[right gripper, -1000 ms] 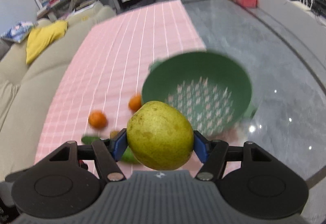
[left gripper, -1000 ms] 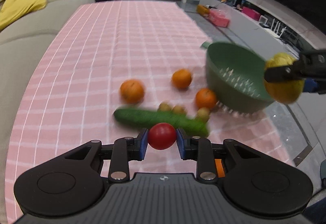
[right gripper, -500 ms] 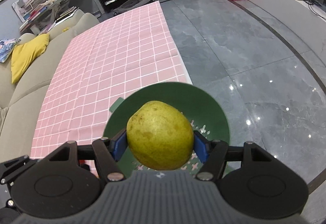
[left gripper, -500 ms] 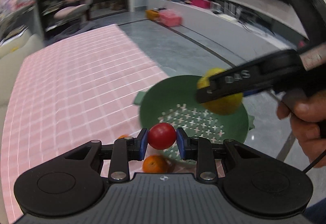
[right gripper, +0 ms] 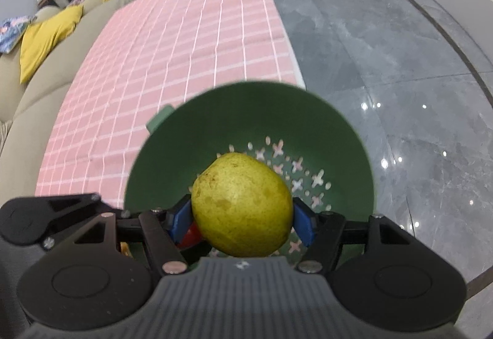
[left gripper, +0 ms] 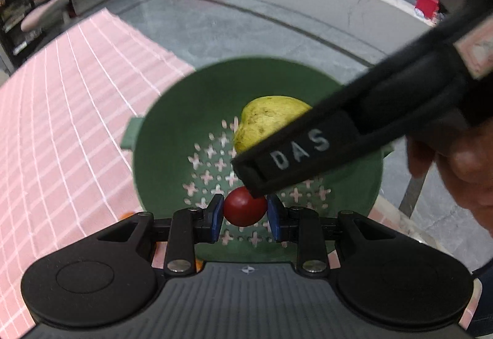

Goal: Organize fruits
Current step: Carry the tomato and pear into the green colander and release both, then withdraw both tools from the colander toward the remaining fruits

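My left gripper (left gripper: 245,212) is shut on a small red tomato (left gripper: 243,211), held over the near part of a green colander (left gripper: 160,135). My right gripper (right gripper: 242,222) is shut on a yellow-green pear (right gripper: 242,205) and hangs inside the same colander (right gripper: 215,117). In the left wrist view the pear (left gripper: 265,120) shows above the holed bottom, partly behind a black finger (left gripper: 295,154) of the right gripper. In the right wrist view the tomato (right gripper: 191,236) peeks out just left of the pear, with the left gripper's body at the lower left.
The colander sits at the right edge of a pink checked cloth (right gripper: 172,46), with grey tiled floor (right gripper: 385,46) beyond. An orange (left gripper: 128,214) shows at the colander's near left. A person's hand (left gripper: 456,166) is at the right. A beige sofa (right gripper: 37,86) with a yellow cushion lies far left.
Both grippers have moved over the colander and sunk toward it, each keeping its fruit. The left wrist has rolled, and the loose oranges and cucumber have slid out of view.
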`<move>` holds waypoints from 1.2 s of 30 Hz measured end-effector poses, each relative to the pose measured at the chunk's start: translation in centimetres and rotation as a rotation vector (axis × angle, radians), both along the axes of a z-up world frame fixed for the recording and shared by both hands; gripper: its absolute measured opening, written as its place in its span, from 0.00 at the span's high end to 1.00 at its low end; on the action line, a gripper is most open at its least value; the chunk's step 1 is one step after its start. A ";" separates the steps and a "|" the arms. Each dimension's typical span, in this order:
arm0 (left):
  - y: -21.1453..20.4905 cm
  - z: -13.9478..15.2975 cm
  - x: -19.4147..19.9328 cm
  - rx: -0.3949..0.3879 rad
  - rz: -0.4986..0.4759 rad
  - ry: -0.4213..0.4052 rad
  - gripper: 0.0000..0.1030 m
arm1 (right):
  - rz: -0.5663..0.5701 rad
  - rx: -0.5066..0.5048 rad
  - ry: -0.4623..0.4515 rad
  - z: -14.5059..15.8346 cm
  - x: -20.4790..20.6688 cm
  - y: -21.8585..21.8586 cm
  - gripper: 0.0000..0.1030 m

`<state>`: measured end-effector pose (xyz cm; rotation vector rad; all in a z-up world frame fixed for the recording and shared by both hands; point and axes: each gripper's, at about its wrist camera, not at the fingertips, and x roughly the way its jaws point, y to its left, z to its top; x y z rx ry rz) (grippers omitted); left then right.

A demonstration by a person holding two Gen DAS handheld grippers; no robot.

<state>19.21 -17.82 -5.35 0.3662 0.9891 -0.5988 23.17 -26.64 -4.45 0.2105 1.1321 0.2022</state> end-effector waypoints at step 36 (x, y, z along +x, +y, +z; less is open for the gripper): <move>1.3 2.3 -2.2 0.001 0.045 -0.045 0.45 | 0.024 -0.119 0.024 -0.1 -0.4 0.3 0.28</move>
